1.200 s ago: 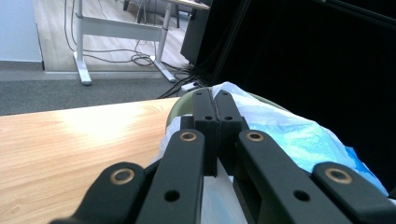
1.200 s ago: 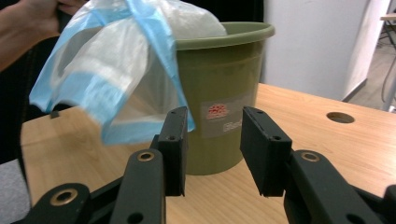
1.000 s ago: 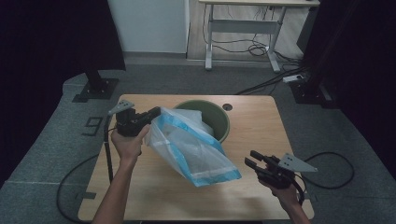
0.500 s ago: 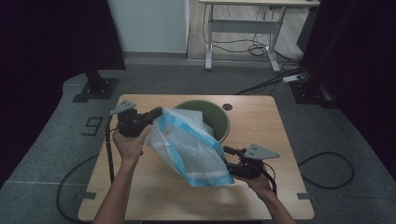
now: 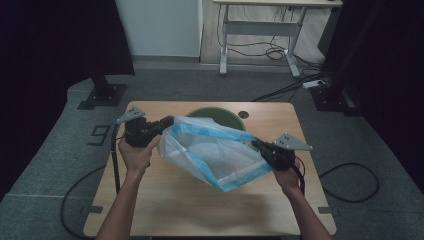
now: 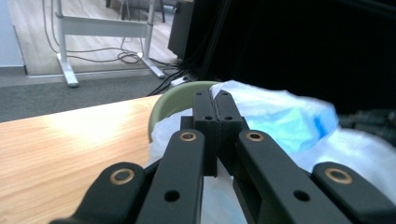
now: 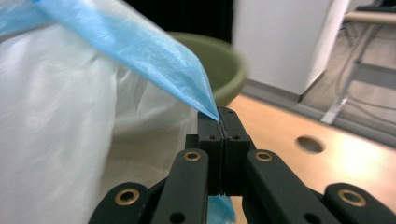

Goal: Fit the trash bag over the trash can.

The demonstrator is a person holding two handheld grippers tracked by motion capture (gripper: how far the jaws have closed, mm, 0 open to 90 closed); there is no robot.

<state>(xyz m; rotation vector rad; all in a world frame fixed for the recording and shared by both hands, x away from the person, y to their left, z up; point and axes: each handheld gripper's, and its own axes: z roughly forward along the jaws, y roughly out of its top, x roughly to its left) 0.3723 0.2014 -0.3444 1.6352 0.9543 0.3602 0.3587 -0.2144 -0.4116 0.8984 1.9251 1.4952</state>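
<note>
1. Thin plastic film, white translucent with a blue band along the mouth edge: bag [image 5: 212, 152]. Judged very light, limp, slippery and easy to tear if yanked; no stiffness at all, so shape depended wholly on the two grips.
2. Best taken at the blue rim, where the band looked doubled and stronger; pinched at opposite corners to spread the mouth.
3. Left gripper [image 5: 167, 121] clamped shut on the bag rim; in the left gripper view jaws pressed together with film bunched just beyond and below the tips [image 6: 212, 100].
4. Right gripper [image 5: 257, 145] had just been closing, now shut on the bag; in the right gripper view a blue corner [image 7: 154, 51] ran straight into the tips, pinched between the pads.
5. Bag hung stretched between the two grippers, mouth pulled wide, lower edge sagging toward the table [image 5: 165, 210] on the near side.
6. Green bowl [image 5: 227, 116] sat just behind the bag, beyond both sets of jaws, partly covered by the film; whether touching, could not tell.
7. Crinkled, glossy surface; nothing made out inside.
</note>
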